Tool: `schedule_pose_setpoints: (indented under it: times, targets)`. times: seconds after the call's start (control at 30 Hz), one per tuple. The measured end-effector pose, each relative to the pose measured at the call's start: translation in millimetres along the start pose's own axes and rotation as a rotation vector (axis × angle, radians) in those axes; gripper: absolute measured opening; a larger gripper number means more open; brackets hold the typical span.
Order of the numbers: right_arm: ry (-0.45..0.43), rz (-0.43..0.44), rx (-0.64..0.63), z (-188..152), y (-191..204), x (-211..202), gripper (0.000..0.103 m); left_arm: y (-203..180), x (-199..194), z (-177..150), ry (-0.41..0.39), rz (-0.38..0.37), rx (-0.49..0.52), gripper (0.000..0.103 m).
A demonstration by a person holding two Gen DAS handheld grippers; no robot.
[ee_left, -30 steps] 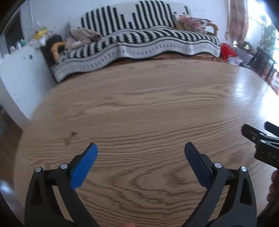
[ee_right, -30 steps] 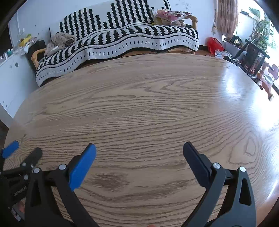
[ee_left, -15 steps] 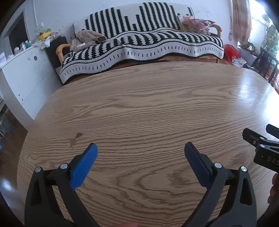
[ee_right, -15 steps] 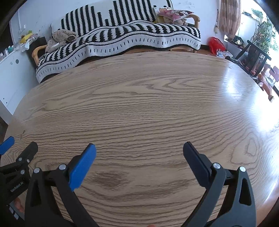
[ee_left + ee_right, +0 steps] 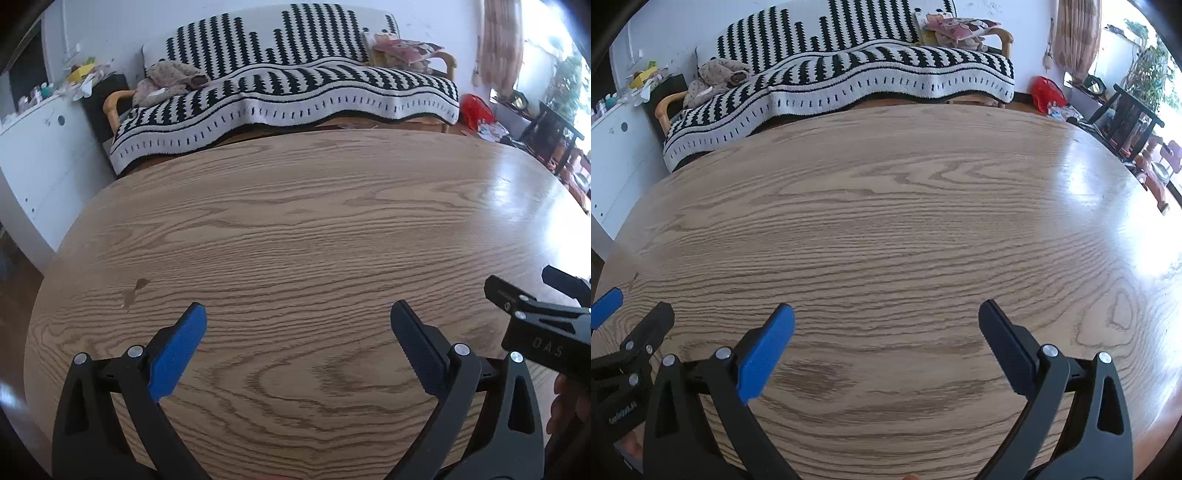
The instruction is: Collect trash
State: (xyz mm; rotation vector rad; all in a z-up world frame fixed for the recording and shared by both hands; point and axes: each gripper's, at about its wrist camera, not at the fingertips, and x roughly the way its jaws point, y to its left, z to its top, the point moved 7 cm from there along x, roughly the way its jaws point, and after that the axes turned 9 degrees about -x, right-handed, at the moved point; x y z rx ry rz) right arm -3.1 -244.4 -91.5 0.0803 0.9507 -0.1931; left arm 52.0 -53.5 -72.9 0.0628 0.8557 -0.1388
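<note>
Trash: no piece can be made out on the counter [image 5: 314, 229] in either wrist view. The only mark on the wood is a small brown blotch [image 5: 133, 291] at centre left of the left wrist view; too small to tell whether it is a stain or a scrap.

Left claw [image 5: 297, 334]: released, blue pads wide apart, nothing between them, held over the wood at the bottom of the frame. Its lower arms are cut off by the frame edge.

Right claw [image 5: 886, 332]: likewise released, pads apart over bare grain. In the left wrist view only its black tips enter from the right edge; the lettering on its body is partly legible only.

In the right wrist view, the left claw's side shows at the lower left, one blue pad clipped by the frame edge.

Surroundings: beyond the counter's far edge, a sofa under a black-and-white striped blanket [image 5: 295, 92], upper centre. A crumpled cloth [image 5: 166, 79] lies on its left end. White cabinet [image 5: 40, 147] at upper left, its top cluttered with items too small to identify. Red bag [image 5: 1047, 92] on the floor at upper right, beside dark chairs [image 5: 1126, 114]; the window glare washes out detail there.
</note>
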Motion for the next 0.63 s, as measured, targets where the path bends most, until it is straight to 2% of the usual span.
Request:
schedule_pose_setpoints:
  times: [0.07,0.2,0.4,0.53,0.63]
  targets:
    - [0.002,-0.004,0.01,-0.1,-2.7,0.8,0.096,-0.1,-0.3,-1.1,-0.001,-0.003,0.005,0.097]
    - [-0.005,0.0,0.016,0.4,-3.8,-0.8,0.096,-2.0,-2.4,-3.7,0.019,-0.079,-0.023,0.097]
    - [-0.006,-0.01,0.011,0.0,-5.8,0.0,0.096,-8.9,-1.0,-8.2,0.043,-0.126,-0.021,0.097]
    - [0.005,-0.05,-0.024,-0.6,-8.9,4.9,0.096,-5.2,-0.1,-5.5,0.036,-0.125,-0.045,0.097]
    - [0.011,-0.055,-0.015,-2.3,-14.2,7.7,0.096,-1.7,7.5,-6.7,0.067,-0.097,-0.047,0.097]
